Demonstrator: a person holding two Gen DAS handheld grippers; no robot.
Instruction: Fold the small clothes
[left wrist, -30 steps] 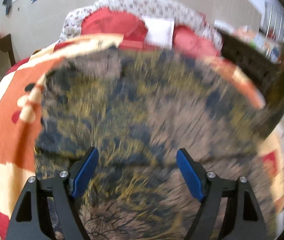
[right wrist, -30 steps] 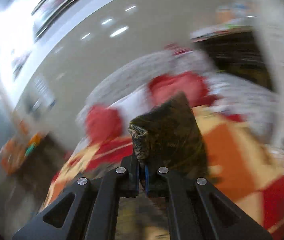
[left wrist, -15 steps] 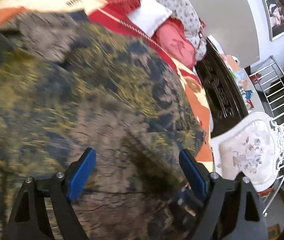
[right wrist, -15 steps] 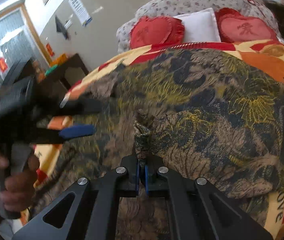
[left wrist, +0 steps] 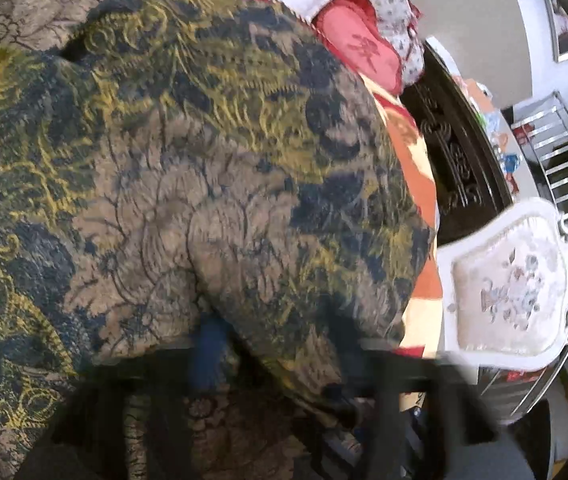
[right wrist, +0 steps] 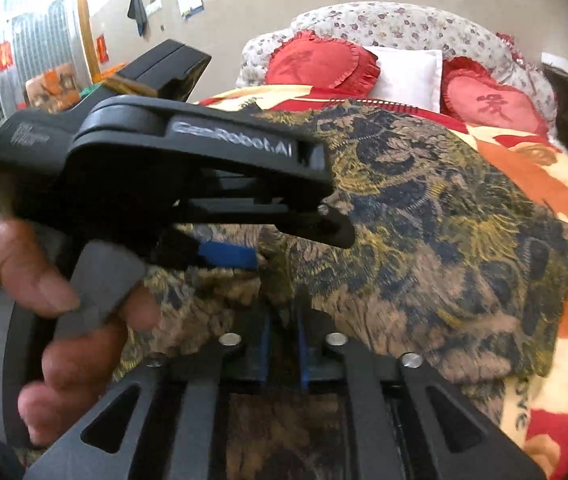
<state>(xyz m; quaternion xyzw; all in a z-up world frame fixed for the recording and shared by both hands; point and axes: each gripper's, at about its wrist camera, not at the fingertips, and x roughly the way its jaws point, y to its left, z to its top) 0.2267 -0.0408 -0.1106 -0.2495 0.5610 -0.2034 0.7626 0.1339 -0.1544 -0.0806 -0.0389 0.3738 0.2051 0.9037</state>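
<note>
The patterned garment [right wrist: 423, 216] lies spread over the bed's orange-and-red blanket [right wrist: 543, 184], its right edge ending short of the blanket's side. The right gripper [right wrist: 284, 336] has its jaws narrowed on a bunched fold at the near edge. The left gripper [right wrist: 244, 240] reaches in just beside it; its own view is blurred, so its opening cannot be told. A white chair [left wrist: 511, 284] stands beside the bed.

Bright daylight, fisheye warp, motion blur
</note>
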